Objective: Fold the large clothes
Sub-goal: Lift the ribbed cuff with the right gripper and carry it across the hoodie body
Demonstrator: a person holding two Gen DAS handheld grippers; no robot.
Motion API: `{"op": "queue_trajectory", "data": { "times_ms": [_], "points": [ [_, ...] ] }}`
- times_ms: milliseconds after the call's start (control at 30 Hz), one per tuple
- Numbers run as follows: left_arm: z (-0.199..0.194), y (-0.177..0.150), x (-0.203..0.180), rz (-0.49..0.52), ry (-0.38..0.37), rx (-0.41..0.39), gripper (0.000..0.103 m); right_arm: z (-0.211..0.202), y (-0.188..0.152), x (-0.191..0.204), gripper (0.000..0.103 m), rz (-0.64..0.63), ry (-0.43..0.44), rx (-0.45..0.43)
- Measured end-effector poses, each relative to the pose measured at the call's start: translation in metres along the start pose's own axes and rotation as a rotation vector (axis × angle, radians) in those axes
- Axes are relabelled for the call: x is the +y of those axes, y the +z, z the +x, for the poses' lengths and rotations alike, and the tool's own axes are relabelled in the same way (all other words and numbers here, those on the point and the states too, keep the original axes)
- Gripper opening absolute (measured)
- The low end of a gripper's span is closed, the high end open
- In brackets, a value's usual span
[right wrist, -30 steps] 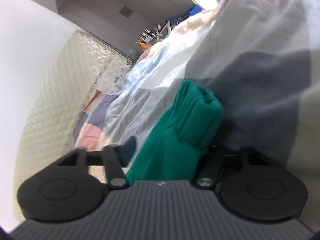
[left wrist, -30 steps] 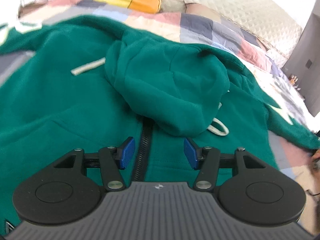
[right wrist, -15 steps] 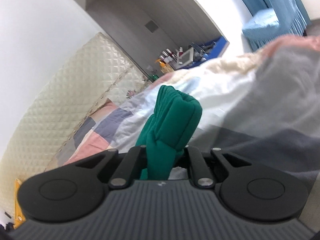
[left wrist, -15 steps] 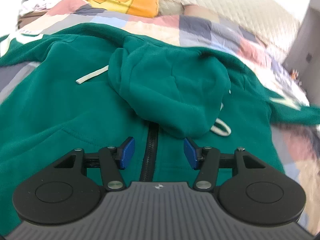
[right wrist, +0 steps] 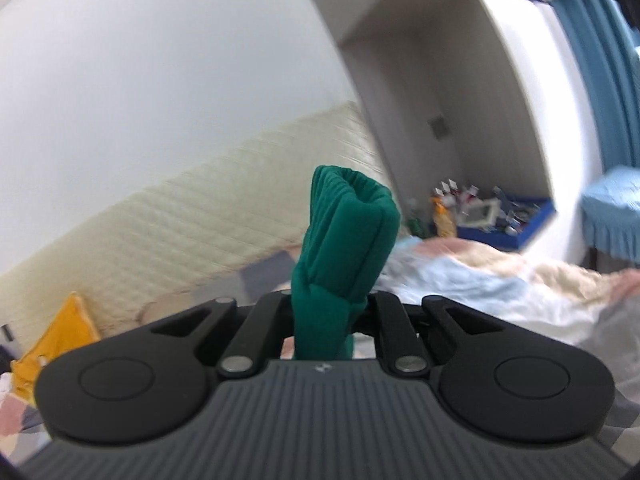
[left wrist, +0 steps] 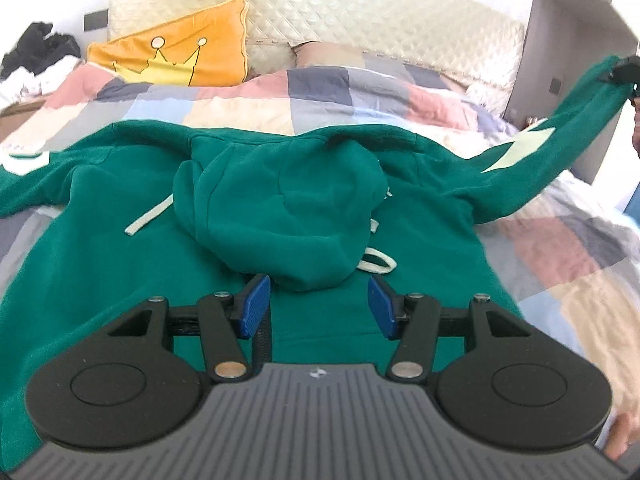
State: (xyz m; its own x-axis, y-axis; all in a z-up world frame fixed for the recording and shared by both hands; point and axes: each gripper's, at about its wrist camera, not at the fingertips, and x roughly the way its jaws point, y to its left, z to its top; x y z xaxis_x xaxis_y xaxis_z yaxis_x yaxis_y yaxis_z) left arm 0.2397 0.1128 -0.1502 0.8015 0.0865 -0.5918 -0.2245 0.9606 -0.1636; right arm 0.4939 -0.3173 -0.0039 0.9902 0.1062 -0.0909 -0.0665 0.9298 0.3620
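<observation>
A green hoodie (left wrist: 132, 280) lies spread front-up on the bed (left wrist: 568, 256), hood (left wrist: 288, 208) flopped down over the zip (left wrist: 262, 336) and a drawstring (left wrist: 148, 222) trailing across the chest. The right gripper (right wrist: 330, 312) has its fingers clamped tight on the ribbed cuff (right wrist: 352, 216) and holds that sleeve (left wrist: 560, 148) raised clear of the quilt, stretched out to the side. The left gripper (left wrist: 318, 306) hangs over the lower chest with its fingers about half open and nothing between them; the blue pads (left wrist: 254, 308) straddle the zip just below the hood's edge. The main risk, as I judge it, lies in the sleeve fold: the grip is only on the cuff's end, bunched thick, so a quick swing across could let the cloth slide out, or the sleeve could twist and land rolled instead of flat. Pulling it taut may also drag the whole body sideways, since nothing pins the torso, and the shoulder seam would then wrinkle. The hood, lying loose on the chest, is likely to be trapped under the sleeve and leave a lump, and the looped drawstring (left wrist: 378, 266) near the left gripper could snag on a finger if that hand drops to press the cloth. The far sleeve (left wrist: 28, 168) is not yet folded.
</observation>
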Motion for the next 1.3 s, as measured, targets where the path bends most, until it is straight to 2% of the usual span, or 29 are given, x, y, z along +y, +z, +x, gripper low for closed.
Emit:
{"op": "queue_trajectory", "data": {
  "times_ms": [167,333,600,767,933,1033,1133,1200,1267,1300],
  "points": [
    [-0.014,0.001,0.020,-0.078,-0.037,-0.011,0.060,-0.036,0.014,0.062,0.012,-0.066,0.073,-0.022],
    [-0.020,0.007,0.042,-0.134,-0.003,-0.047,0.060,-0.059,0.017,0.126,0.012,-0.134,0.153,-0.023],
    [-0.037,0.025,0.088,-0.258,0.008,-0.122,0.060,-0.089,-0.012,0.212,0.012,-0.257,0.327,0.006],
    [-0.051,0.033,0.126,-0.364,0.029,-0.169,0.060,-0.113,-0.061,0.259,0.012,-0.306,0.476,0.074],
    [-0.054,0.036,0.156,-0.423,0.120,-0.181,0.060,-0.126,-0.139,0.299,0.012,-0.363,0.609,0.205],
    [-0.054,0.034,0.172,-0.472,0.124,-0.179,0.060,-0.126,-0.188,0.306,0.012,-0.385,0.662,0.295],
    [-0.053,0.033,0.182,-0.504,0.144,-0.186,0.060,-0.135,-0.235,0.310,0.012,-0.389,0.687,0.384],
    [-0.050,0.034,0.188,-0.499,0.197,-0.180,0.060,-0.138,-0.266,0.311,0.012,-0.364,0.680,0.485],
    [-0.042,0.035,0.195,-0.510,0.253,-0.166,0.060,-0.142,-0.295,0.313,0.012,-0.418,0.673,0.559],
    [-0.038,0.034,0.200,-0.533,0.256,-0.157,0.060,-0.151,-0.308,0.314,0.012,-0.446,0.682,0.572]
  ]
}}
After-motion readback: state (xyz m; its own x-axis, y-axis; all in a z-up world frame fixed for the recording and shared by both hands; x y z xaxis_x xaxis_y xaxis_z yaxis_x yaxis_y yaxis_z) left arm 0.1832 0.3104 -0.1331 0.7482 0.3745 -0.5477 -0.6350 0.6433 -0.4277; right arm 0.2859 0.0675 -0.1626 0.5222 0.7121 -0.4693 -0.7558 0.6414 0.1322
